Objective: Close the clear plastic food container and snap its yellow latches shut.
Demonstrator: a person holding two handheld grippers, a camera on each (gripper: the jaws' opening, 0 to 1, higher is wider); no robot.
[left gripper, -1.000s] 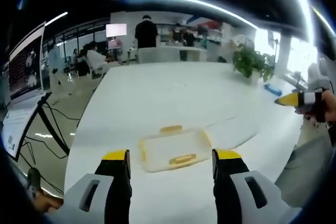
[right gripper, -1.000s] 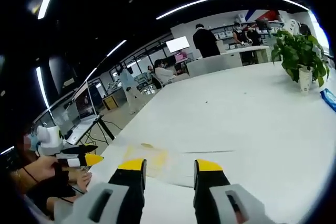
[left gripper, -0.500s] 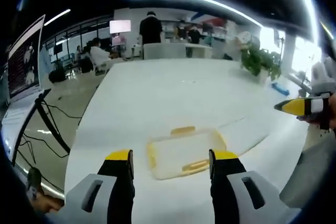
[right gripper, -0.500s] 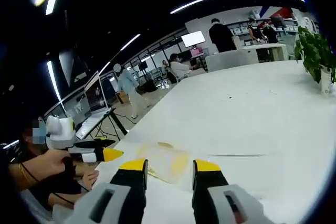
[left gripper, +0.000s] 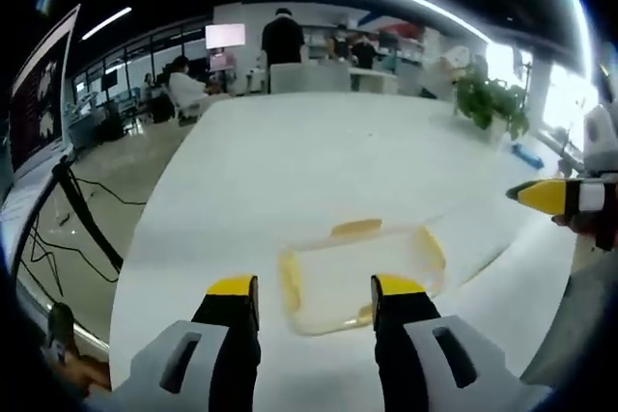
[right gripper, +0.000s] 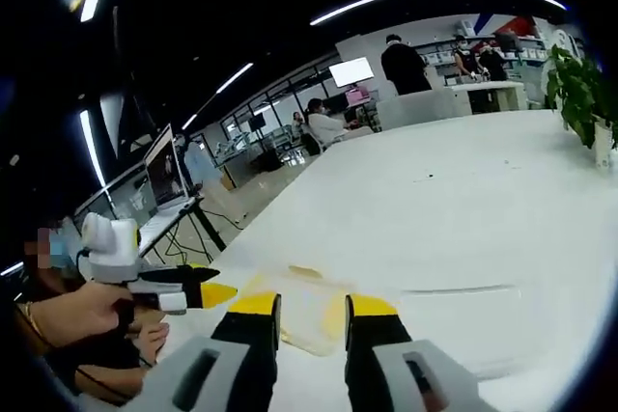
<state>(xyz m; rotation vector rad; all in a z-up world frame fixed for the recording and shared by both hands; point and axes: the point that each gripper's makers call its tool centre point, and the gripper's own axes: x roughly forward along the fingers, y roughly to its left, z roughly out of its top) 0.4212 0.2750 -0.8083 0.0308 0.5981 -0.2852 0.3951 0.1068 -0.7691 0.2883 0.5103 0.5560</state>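
Both grippers creep closer to the clear plastic food container (left gripper: 362, 272) on the desk (left gripper: 319, 161), jaws open and empty, still approaching, yellow latches (left gripper: 355, 228) next.

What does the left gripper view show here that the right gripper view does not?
The left gripper view looks down on the clear container, showing its whole outline and a yellow latch on its far edge. The right gripper view instead adds a hand holding the left gripper and an open laptop. Both share the white table, the container, the potted plant and people in the background.
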